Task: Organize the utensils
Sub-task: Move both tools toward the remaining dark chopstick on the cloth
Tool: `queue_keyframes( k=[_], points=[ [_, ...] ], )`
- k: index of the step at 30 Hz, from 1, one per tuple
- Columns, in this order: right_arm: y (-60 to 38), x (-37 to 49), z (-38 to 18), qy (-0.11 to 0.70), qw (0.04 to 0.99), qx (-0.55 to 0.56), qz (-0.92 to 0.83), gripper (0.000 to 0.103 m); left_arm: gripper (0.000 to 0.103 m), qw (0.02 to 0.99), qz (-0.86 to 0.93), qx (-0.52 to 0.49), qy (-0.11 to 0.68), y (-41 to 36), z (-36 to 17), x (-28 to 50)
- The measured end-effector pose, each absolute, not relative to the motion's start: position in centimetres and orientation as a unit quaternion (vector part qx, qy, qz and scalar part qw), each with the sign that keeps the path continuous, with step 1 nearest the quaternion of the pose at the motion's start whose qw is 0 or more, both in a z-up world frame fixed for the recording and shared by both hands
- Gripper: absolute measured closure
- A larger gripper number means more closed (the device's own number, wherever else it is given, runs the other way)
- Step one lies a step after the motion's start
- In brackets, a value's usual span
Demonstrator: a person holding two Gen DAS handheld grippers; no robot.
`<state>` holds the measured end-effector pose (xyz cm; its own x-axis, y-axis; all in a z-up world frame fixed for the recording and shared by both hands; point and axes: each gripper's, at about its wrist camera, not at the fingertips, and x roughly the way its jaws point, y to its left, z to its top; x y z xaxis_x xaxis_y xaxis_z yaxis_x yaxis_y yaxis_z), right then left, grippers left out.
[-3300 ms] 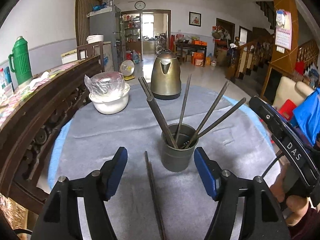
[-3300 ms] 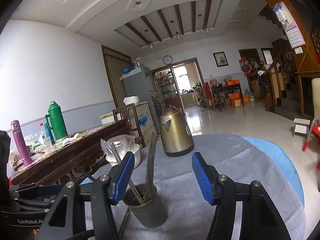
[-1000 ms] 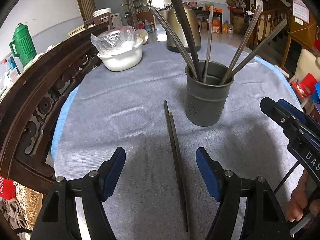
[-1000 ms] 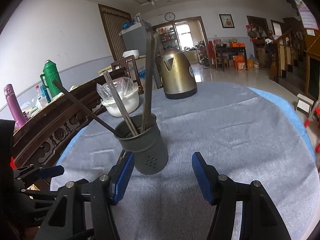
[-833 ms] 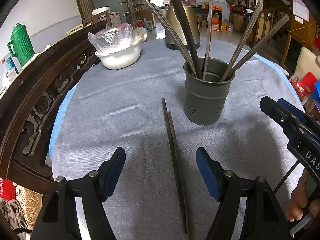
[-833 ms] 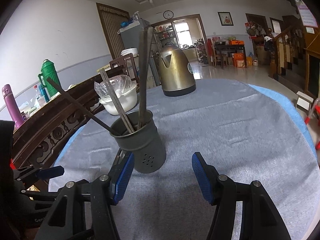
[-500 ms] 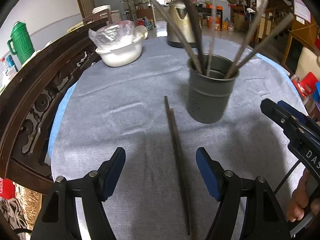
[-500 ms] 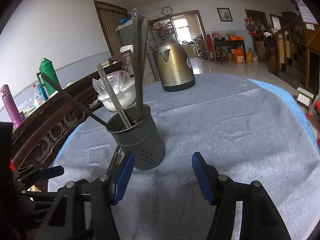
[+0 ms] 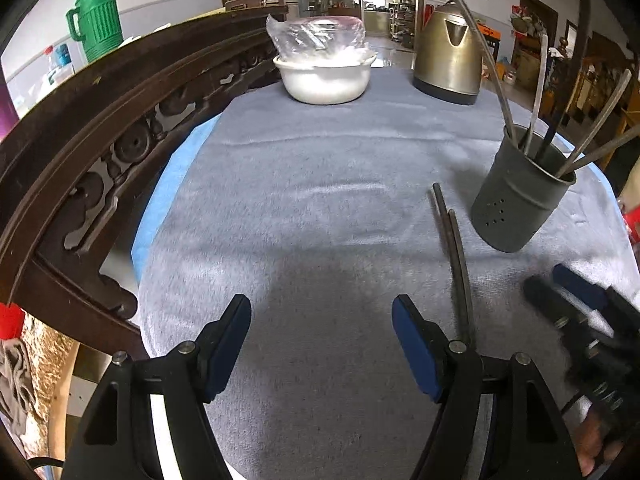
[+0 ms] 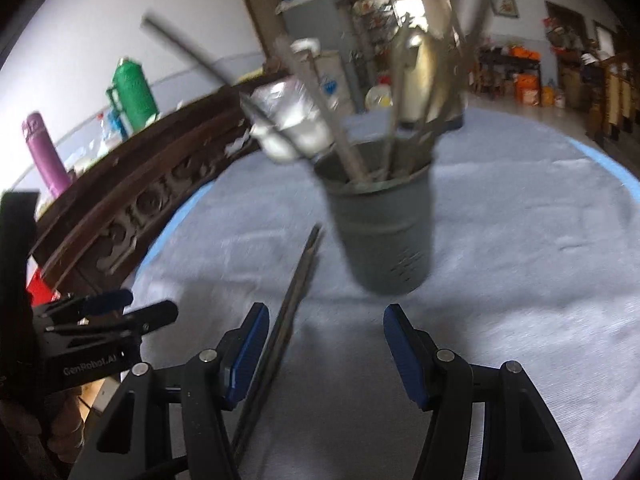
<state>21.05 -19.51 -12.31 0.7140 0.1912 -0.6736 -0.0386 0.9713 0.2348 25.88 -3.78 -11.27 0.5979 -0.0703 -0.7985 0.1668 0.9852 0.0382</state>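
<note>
Open grey surface [image 9: 320, 200] is lying at 9 o'clock of the dark chopsticks [image 9: 456, 252]; the left hand-held gripper [image 9: 320, 344] and right hand-held gripper [image 10: 322, 344] are both gaping wide, holding nothing.

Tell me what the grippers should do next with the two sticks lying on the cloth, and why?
Probably the right gripper should sink a little and shift left until the loose chopsticks sit between its fingers. Both grippers are open and empty. The pair lies flat on the grey cloth beside the utensil holder, which already holds the other chopsticks, and it lies nearest this gripper's left finger.
</note>
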Motion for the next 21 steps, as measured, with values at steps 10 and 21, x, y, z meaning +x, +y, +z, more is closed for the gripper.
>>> queue_keyframes(
  k=[10,21],
  points=[
    [-16.7,22.4,-15.4,0.448,0.885,0.092,0.084,0.065,0.029,0.888,-0.068,0.030,0.455,-2.8,-11.7,25.7],
    [-17.4,22.4,-15.2,0.458,0.882,0.086,0.067,0.074,0.029,0.887,-0.072,0.024,0.456,-2.6,-11.6,25.4]
  ],
)
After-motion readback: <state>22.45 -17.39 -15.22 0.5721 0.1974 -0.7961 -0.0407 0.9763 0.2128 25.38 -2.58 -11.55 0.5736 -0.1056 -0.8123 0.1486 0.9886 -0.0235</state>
